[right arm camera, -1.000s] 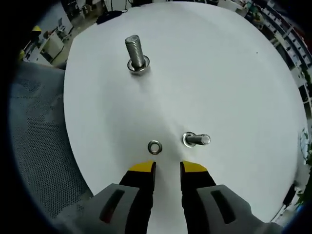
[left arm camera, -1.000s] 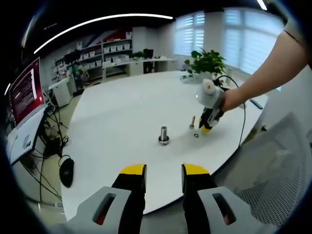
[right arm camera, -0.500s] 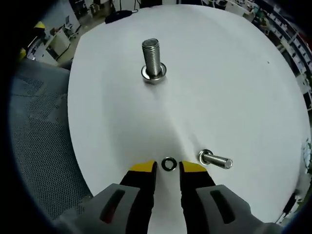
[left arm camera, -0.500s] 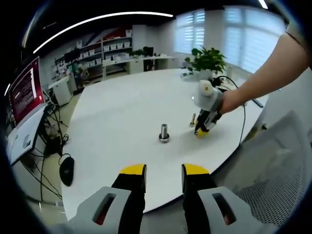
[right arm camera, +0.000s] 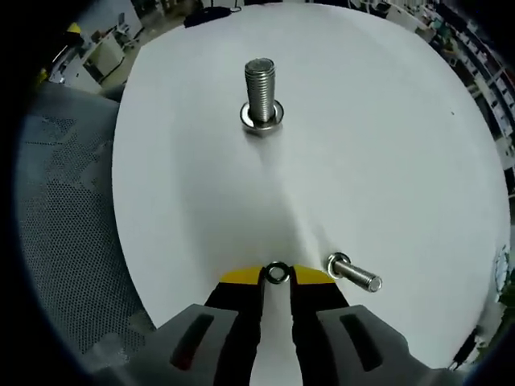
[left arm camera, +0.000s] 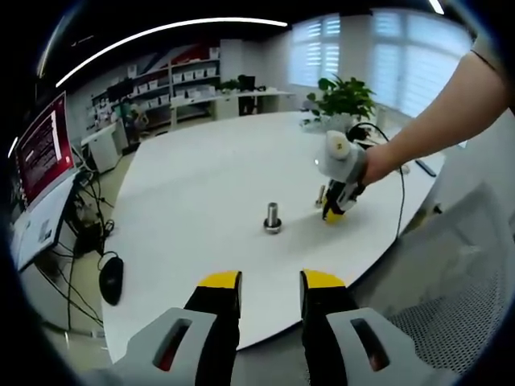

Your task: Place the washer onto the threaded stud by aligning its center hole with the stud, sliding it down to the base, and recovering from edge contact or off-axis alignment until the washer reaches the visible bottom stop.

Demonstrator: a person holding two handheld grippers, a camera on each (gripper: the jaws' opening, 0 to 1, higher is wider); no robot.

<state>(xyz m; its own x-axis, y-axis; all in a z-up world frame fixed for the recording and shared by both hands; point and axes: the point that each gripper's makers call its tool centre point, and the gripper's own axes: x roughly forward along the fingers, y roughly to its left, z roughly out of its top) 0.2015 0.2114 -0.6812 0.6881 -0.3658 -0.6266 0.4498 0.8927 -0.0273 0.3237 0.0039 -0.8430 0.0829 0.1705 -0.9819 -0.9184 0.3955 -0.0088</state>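
An upright threaded stud (right arm camera: 260, 92) stands on its wide base on the white round table (right arm camera: 386, 145). A small steel washer (right arm camera: 278, 272) lies flat on the table between my right gripper's (right arm camera: 277, 277) yellow tips, which are shut on its edges. In the left gripper view the stud (left arm camera: 273, 217) is mid-table, and the right gripper (left arm camera: 332, 213), held by a person's hand, points down just right of it. My left gripper (left arm camera: 269, 283) hovers open near the table's front edge, holding nothing.
A smaller bolt (right arm camera: 354, 273) lies on its side right of the washer, close to the right fingertip. A grey mesh chair (right arm camera: 64, 217) sits by the table edge. A plant (left arm camera: 342, 96) stands at the far side; a monitor (left arm camera: 40, 153) and mouse (left arm camera: 110, 280) are left.
My right gripper moved forward and down so the washer sits between its tips, and its jaws closed onto the washer. The left gripper stayed open and nearly still.
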